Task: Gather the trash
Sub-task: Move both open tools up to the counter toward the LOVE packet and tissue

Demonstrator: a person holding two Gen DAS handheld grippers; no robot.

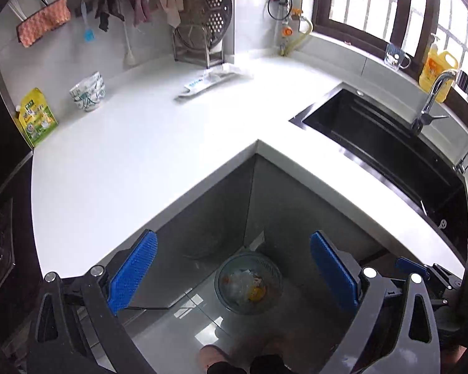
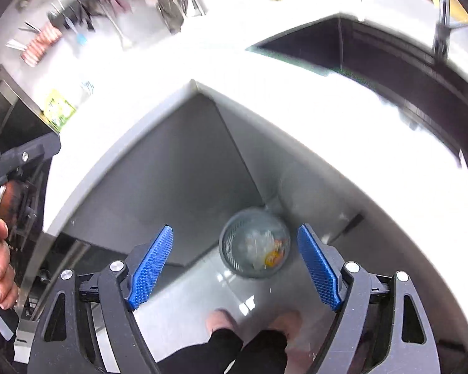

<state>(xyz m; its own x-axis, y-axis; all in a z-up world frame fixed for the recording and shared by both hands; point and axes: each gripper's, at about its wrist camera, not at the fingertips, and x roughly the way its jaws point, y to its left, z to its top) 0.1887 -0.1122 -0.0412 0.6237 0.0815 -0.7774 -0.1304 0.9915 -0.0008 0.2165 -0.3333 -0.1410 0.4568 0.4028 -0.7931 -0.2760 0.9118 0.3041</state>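
Nearest to you, both grippers hang above the floor with nothing in them: your left gripper has its jaws released and spread wide, and your right gripper is likewise released, blue pads well apart. Your feet show just below, on the glossy grey floor. A little farther, the mesh trash bin stands on that floor in the inner corner of the cabinets; in the left wrist view it sits between the two pads, nearer the right one, and in the right wrist view it also lies between them, close to the right pad, well below both. Inside it you can see clear plastic and something orange-yellow. Beyond the bin rises the white L-shaped tabletop. On its far side a flattened white wrapper with blue print lies near the dish rack, well apart from either pair of jaws. To the far left stand stacked bowls and a green pouch; to the right is the dark sink, with a yellow bottle on the sill behind it.
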